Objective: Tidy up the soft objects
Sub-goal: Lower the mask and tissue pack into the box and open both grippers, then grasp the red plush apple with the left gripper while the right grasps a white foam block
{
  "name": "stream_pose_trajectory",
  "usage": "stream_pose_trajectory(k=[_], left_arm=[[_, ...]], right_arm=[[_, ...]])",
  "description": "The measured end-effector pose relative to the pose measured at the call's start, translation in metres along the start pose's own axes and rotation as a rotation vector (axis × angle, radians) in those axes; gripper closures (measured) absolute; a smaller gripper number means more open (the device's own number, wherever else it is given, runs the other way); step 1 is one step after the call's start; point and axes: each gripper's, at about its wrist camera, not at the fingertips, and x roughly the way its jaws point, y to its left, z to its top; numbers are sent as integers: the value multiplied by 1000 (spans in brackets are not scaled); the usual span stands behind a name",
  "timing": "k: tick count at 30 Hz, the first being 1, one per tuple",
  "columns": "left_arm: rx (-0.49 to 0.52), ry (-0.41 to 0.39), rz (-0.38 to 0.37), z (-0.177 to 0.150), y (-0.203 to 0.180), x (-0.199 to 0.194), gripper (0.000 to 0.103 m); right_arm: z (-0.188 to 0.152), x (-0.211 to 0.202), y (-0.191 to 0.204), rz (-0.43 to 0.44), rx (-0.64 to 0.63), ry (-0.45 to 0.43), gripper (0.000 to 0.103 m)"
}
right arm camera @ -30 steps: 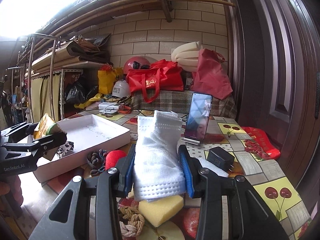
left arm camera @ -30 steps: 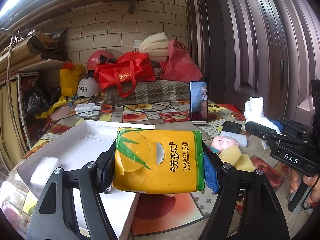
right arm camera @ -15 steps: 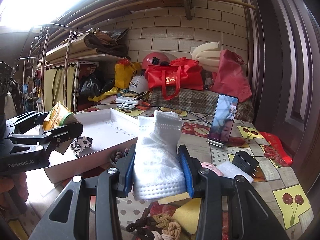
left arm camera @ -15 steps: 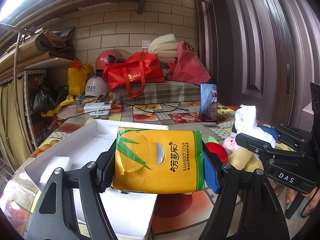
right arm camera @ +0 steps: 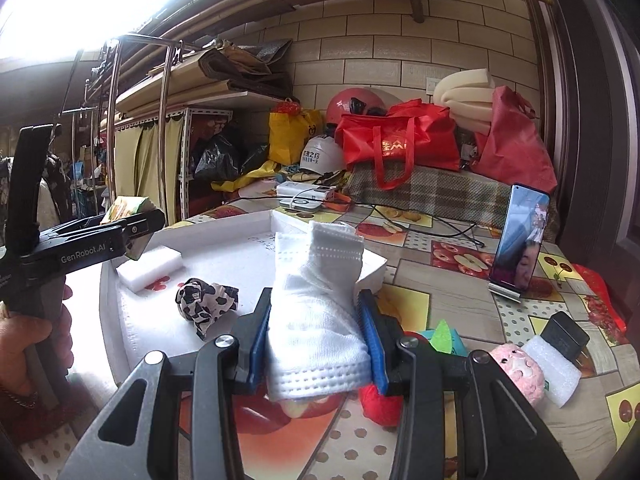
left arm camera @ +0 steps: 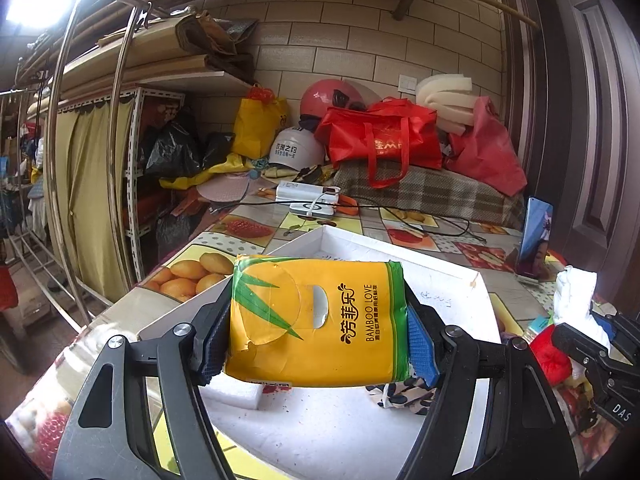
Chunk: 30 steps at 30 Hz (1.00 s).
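Two grippers are in view, each carrying one soft thing. The left gripper [left arm camera: 318,338] has its jaws pinching a yellow tissue pack [left arm camera: 316,320] by its two ends, held level above the near part of a white tray [left arm camera: 444,280]. The right gripper [right arm camera: 316,344] has its jaws squeezed on a folded white towel [right arm camera: 316,312], which stands up between the blue pads just beside the tray's right edge. Inside the tray [right arm camera: 112,320] lie two things: one white foam block [right arm camera: 150,270] near the left wall and one black-and-white spotted cloth [right arm camera: 206,304] crumpled near the middle. On the counter [right arm camera: 440,280] to the right of the tray sit one red ball [right arm camera: 378,402], one pink plush [right arm camera: 518,372], one green-and-teal piece [right arm camera: 444,336], one white foam strip [right arm camera: 558,368] with one black charger [right arm camera: 566,334] resting on it, and one phone [right arm camera: 520,238] propped upright on a stand. The counter wears a cloth printed with fruit squares. At its far end are two helmets, a red one [left arm camera: 330,96] and a white one [left arm camera: 296,152], a red bag [left arm camera: 384,140], a yellow bag [left arm camera: 258,126] and a roll of pale foam [left arm camera: 446,100], against a brick wall. A curtained metal shelf [left arm camera: 132,160] stands on the left, a dark door [left arm camera: 592,120] on the right.
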Motion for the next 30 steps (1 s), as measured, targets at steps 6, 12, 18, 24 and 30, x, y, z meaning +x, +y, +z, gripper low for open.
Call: stream_pose_trajectory(k=[6, 12, 18, 24, 30], left_arm=[[-8, -1, 48, 5, 11, 17, 29], [-54, 5, 82, 7, 22, 24, 23], [-82, -24, 116, 7, 27, 19, 0], [-130, -50, 125, 7, 37, 14, 0], [-123, -100, 105, 2, 25, -8, 0]], right_arm=[[13, 39, 23, 39, -4, 42, 63], [23, 78, 26, 38, 31, 118, 59], [22, 67, 35, 11, -11, 78, 9], [26, 55, 35, -17, -13, -11, 8], [12, 18, 33, -3, -34, -20, 8]])
